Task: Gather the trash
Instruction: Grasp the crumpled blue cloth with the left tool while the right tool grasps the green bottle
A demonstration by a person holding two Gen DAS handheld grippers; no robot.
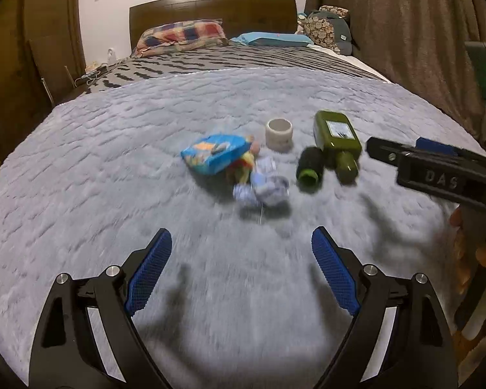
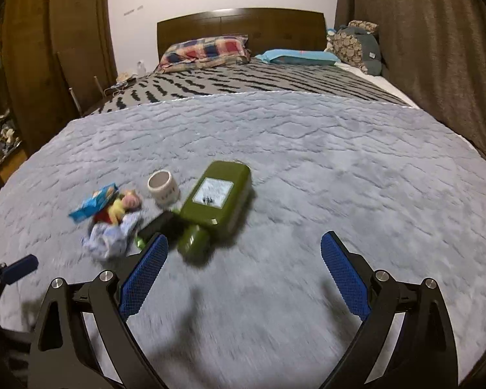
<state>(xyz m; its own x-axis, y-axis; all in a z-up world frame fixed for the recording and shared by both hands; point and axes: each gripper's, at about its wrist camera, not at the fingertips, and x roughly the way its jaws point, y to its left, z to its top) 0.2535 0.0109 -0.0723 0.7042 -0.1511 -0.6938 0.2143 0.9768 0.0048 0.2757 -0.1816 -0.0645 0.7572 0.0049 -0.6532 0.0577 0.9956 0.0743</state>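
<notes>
The only lettering that reads clearly is "DAS", raised on the black body of the right gripper [image 1: 411, 152] where it reaches in from the right edge of the left wrist view; the pale label on the green bottle [image 2: 215, 197] carries dark print too smeared to read, and the blue snack wrapper [image 1: 212, 152] shows orange and white printing that will not resolve either. The trash sits in a loose cluster on a grey plush blanket [image 1: 113, 149]: the wrapper lies on some red and yellow packaging, crumpled pale paper [image 1: 269, 189] just in front of it, a white cup [image 1: 278, 134] standing upright behind, and the bottle on its side with a dark cylinder with a green rim [image 1: 309, 168] touching its neck. Motion blur softens the whole heap. In the right wrist view one blue finger pad [image 2: 144, 277] covers part of that cylinder. The left gripper [image 1: 241, 272] hovers short of the pile, jaws spread wide, holding nothing; the right one is equally wide and empty. Beyond lie a striped cover [image 2: 243, 81], a plaid pillow [image 2: 207, 48], a blue pillow [image 2: 296, 56] and a wooden headboard [image 2: 243, 24]; brown curtains [image 2: 437, 48] hang at the right.
</notes>
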